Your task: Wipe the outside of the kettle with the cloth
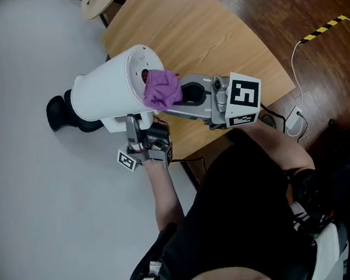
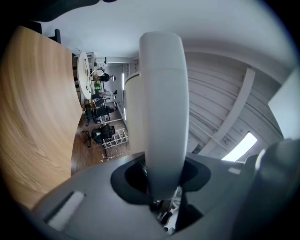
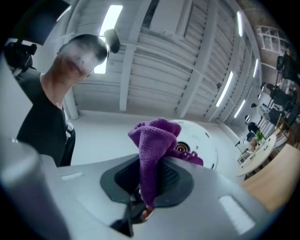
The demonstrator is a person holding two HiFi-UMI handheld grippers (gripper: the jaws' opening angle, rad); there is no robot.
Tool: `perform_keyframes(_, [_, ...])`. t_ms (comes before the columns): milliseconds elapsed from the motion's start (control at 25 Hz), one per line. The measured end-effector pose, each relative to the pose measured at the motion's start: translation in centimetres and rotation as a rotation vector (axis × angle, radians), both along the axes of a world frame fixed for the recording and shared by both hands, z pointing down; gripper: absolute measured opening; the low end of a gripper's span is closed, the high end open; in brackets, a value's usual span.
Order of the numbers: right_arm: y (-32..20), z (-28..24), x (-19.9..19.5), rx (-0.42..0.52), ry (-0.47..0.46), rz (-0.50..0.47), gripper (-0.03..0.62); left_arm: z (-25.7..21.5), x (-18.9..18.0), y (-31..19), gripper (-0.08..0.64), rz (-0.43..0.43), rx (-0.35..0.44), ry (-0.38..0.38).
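Observation:
The white kettle [image 1: 106, 90] hangs on its side in the air over the table's left edge, its round underside turned to the right. My left gripper [image 1: 135, 122] is under it, shut on the kettle's white handle [image 2: 161, 108], which fills the left gripper view beside the body [image 2: 132, 112]. The purple cloth [image 1: 161, 89] is bunched in my right gripper [image 1: 179, 95], which is shut on it and holds it against the rim of the underside. In the right gripper view the cloth [image 3: 152, 150] rises from the right gripper [image 3: 147, 180] in front of the kettle's underside [image 3: 204, 140].
The curved wooden table [image 1: 213, 37] lies behind and to the right of the kettle. A black rounded thing [image 1: 62, 111] shows at the kettle's far end. White cables [image 1: 298, 116] lie on the wood floor at right. The person [image 3: 47, 122] holding the grippers stands close behind them.

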State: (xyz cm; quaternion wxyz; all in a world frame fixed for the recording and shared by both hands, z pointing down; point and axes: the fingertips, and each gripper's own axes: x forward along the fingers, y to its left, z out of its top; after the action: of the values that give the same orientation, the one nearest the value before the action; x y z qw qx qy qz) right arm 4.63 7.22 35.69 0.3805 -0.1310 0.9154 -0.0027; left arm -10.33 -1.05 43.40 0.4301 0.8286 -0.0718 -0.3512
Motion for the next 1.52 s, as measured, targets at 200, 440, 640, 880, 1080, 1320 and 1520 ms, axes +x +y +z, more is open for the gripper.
perform_keyframes(200, [-1.8, 0.8, -0.3, -0.058, 0.018, -0.029, 0.048, -1.7, -1.6, 0.2, 0.253, -0.068, 0.003, 0.067])
perform_keyframes(440, [-2.9, 1.4, -1.9, -0.117, -0.030, -0.126, 0.049, -1.9, 0.5, 0.7, 0.252, -0.035, -0.016, 0.094])
perform_keyframes(640, [-9.1, 5.9, 0.0, -0.342, -0.016, 0.017, 0.049, -2.8, 0.6, 1.0, 0.252, -0.048, 0.007, 0.077])
perform_keyframes(880, [-0.1, -0.4, 0.4, 0.014, -0.019, 0.013, 0.049, -0.8, 1.4, 1.0, 0.253, 0.015, 0.002, 0.035])
perform_keyframes(1080, [-7.3, 2.5, 1.8, -0.212, -0.009, 0.105, 0.049, -2.0, 1.4, 1.1, 0.252, 0.008, 0.033, 0.033])
perform_keyframes(1320, [-3.4, -4.4, 3.7, -0.036, -0.063, 0.082, 0.049, -2.4, 1.8, 1.3, 0.255, 0.021, 0.030, 0.014])
perform_keyframes(1520, [-6.3, -3.6, 2.7, -0.110, 0.037, 0.186, 0.049, -1.8, 1.0, 1.0, 0.254, 0.011, 0.035, 0.011])
